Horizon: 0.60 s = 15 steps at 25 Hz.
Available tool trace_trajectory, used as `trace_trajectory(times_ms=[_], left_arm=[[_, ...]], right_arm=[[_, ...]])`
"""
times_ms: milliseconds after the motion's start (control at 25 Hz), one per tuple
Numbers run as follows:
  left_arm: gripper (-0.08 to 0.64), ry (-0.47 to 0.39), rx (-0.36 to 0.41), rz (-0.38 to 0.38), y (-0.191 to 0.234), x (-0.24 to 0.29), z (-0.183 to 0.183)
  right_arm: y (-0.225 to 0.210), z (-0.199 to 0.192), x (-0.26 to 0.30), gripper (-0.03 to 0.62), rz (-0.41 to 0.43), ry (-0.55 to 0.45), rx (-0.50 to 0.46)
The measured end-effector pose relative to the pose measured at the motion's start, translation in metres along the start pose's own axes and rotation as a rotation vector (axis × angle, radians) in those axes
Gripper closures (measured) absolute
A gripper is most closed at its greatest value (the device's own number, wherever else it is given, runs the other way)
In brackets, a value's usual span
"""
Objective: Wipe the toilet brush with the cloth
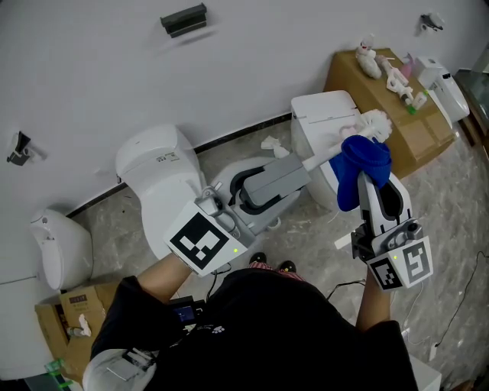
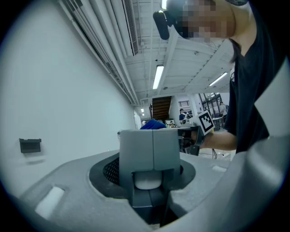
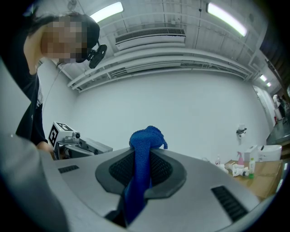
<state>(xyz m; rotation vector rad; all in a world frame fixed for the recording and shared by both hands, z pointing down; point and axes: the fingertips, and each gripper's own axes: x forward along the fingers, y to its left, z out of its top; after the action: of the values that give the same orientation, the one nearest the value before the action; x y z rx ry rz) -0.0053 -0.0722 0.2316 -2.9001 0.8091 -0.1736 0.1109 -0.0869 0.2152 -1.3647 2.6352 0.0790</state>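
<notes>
Jaws of the left gripper (image 1: 237, 202) (image 2: 150, 171) clamp the grey handle of the toilet brush (image 1: 279, 182) (image 2: 152, 149). The brush is held level just right of the white toilet (image 1: 157, 174), bristles pointing away from it. Farther right of the toilet, the right gripper (image 1: 378, 191) (image 3: 140, 171) pinches the blue cloth (image 1: 364, 164) (image 3: 144, 141), which drapes over the brush shaft behind the bristles.

I hold two grippers, the left gripper (image 1: 294, 174) and the right gripper (image 1: 376, 185). There is one brush (image 1: 374, 122) and one cloth (image 1: 359, 164). I count three toilets (image 1: 153, 176) (image 1: 327, 121) (image 1: 53, 244), as far as I can tell. There are two boxes (image 1: 386, 107) (image 1: 57, 324), three wall fittings (image 1: 183, 19) (image 1: 19, 145) (image 1: 432, 23), and two shoes (image 1: 260, 263) (image 1: 287, 267). The bottles (image 1: 397, 80) are too small to count.
</notes>
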Motion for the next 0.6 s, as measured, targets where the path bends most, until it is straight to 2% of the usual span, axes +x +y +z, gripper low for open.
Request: trace_trajectory(times_ms=[400, 600], left_arm=[[0.379, 0.047, -0.007, -0.014, 0.001, 0.0, -0.004], [0.379, 0.066, 0.044, -0.038, 0.001, 0.004, -0.013]], right_arm=[[0.003, 0.0, -0.002, 0.528, 0.003, 0.022, 0.014], [0.003, -0.011, -0.004, 0.528, 0.008, 0.033, 0.026]])
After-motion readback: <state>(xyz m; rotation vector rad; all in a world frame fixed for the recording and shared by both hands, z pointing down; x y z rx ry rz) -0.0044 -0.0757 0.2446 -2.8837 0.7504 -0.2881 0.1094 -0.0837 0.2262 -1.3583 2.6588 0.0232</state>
